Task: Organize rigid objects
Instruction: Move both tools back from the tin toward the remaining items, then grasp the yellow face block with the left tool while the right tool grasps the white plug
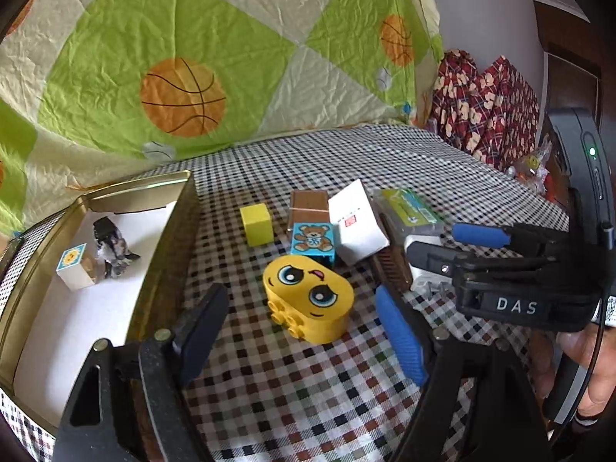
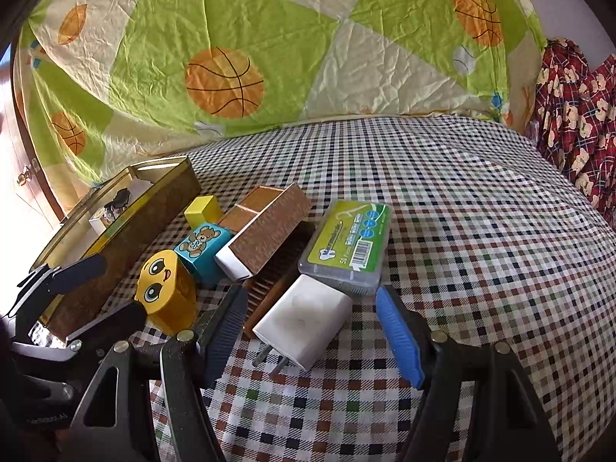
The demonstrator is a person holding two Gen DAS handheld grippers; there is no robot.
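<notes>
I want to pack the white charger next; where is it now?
The white charger lies on the checkered cloth, in the right wrist view between the open right tool fingers, just before the green floss box.

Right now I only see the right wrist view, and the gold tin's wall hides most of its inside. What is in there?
Observer: A small wooden block with a sun picture on top stands inside the tin.
Operator: Anything else in it?
Observer: A dark crumpled-looking thing sits right beside that block; I cannot tell what it is.
Operator: And the far side of the yellow face block?
Observer: The yellow face block has round studs on that side, like a building brick.
</notes>
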